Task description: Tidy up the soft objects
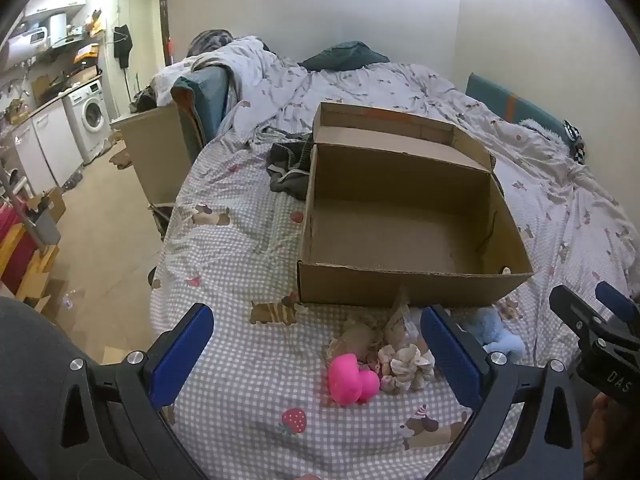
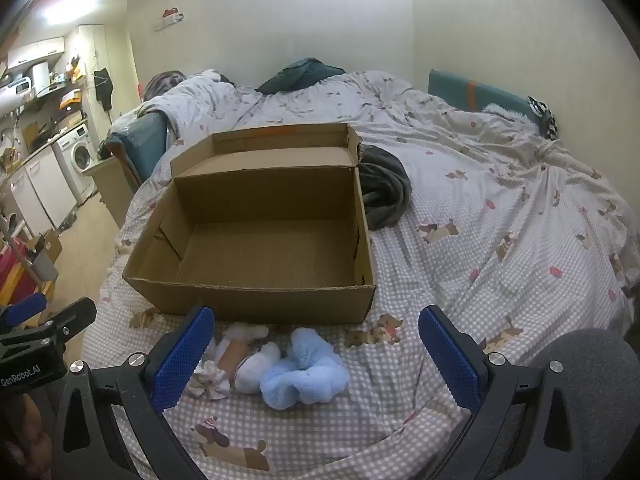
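We see an open cardboard box [image 1: 400, 216] sitting empty at frame centre on the checked bedspread [image 1: 248, 360]. Below it, in the lower middle of the left view, lie a glossy pink heart-shaped toy [image 1: 352, 378], a cream ruffled scrunchie [image 1: 408, 364] and a beige soft piece [image 1: 354, 342]. A fluffy pale-blue plush [image 2: 304, 372] lies lower centre in the right view. Our left gripper [image 1: 316, 360] and right gripper [image 2: 316, 360] both stand spread wide, gripping nothing.

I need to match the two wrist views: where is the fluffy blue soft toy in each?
Left wrist: blue soft toy at lower right, partly hidden behind the hand-held gripper's right finger.
Right wrist: bottom centre, fully visible.
Shared landmark: open cardboard box just behind it.
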Demonstrator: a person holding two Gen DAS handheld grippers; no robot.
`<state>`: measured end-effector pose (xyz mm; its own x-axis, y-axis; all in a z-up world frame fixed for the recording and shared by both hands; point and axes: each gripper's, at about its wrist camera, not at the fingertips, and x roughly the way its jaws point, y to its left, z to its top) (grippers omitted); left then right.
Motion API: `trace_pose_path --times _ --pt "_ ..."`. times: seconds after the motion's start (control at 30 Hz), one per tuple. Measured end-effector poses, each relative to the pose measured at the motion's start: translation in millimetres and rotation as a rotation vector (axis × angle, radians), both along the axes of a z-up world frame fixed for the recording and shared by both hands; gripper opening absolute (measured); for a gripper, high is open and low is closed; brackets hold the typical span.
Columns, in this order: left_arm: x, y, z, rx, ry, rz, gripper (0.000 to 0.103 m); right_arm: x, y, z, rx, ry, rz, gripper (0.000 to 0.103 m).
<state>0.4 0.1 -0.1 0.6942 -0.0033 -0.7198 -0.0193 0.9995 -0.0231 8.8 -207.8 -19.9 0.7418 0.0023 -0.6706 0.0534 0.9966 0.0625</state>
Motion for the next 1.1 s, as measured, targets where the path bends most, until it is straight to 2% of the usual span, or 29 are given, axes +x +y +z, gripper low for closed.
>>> trace_pose_path --times 0.2,0.23,0.33,1.1 --pt "6.4 2.1 -2.1 -0.004 0.014 0.005 0.103 0.4 -2.6 0.1 0.004 0.001 -0.001 0.103" --pt "-1.5 0.3 4.0 0.003 -0.009 0.000 0.103 -0.4 0.6 0.2 -0.012 -0.005 0.001 0.103" --pt "-2.7 2.6 8.9 0.001 -0.007 -0.001 0.103 0.5 1.3 -0.3 -0.009 -0.002 -0.002 0.103" --pt "-2.0 3.8 7.2 -0.002 -0.007 0.004 0.103 0.0 0.3 -0.2 -0.010 -0.005 0.002 0.103"
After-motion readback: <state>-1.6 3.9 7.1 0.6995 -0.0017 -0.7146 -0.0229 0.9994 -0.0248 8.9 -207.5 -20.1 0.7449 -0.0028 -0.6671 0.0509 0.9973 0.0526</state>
